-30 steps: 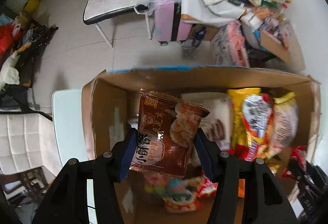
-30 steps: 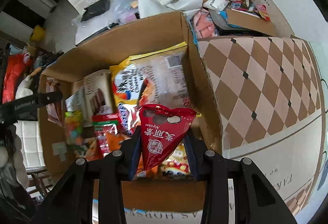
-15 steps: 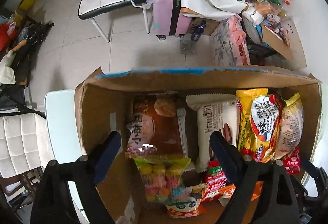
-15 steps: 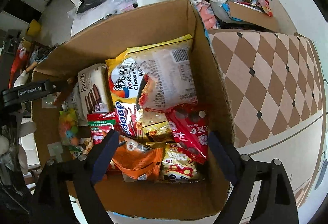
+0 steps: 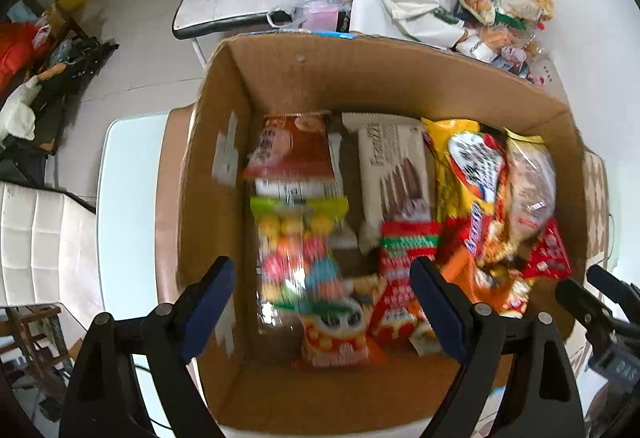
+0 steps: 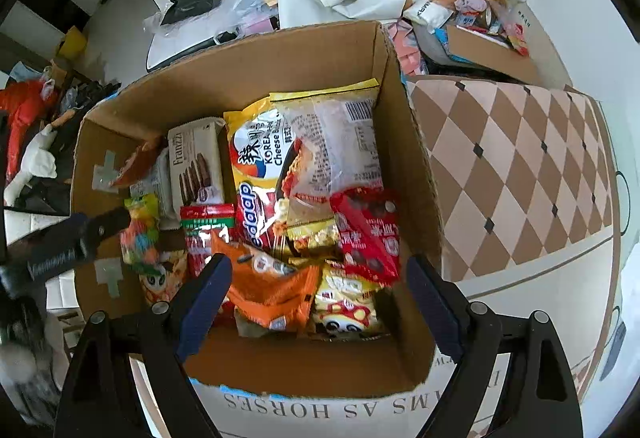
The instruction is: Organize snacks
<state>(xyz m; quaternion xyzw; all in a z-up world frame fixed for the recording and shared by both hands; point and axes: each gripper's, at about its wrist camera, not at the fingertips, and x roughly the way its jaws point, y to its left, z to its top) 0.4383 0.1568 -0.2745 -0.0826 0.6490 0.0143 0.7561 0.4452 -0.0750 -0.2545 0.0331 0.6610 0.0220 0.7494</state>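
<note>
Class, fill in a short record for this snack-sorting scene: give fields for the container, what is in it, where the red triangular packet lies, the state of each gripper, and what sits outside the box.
container: cardboard box, open at the top
contents: many snack packets, including a Franzzi wafer pack and an orange packet
red triangular packet: inside, near the box's right wall
left gripper: jaws open, empty, above the box
right gripper: jaws open, empty, above the box
outside: checkered cloth beside the box; further snacks piled beyond
</note>
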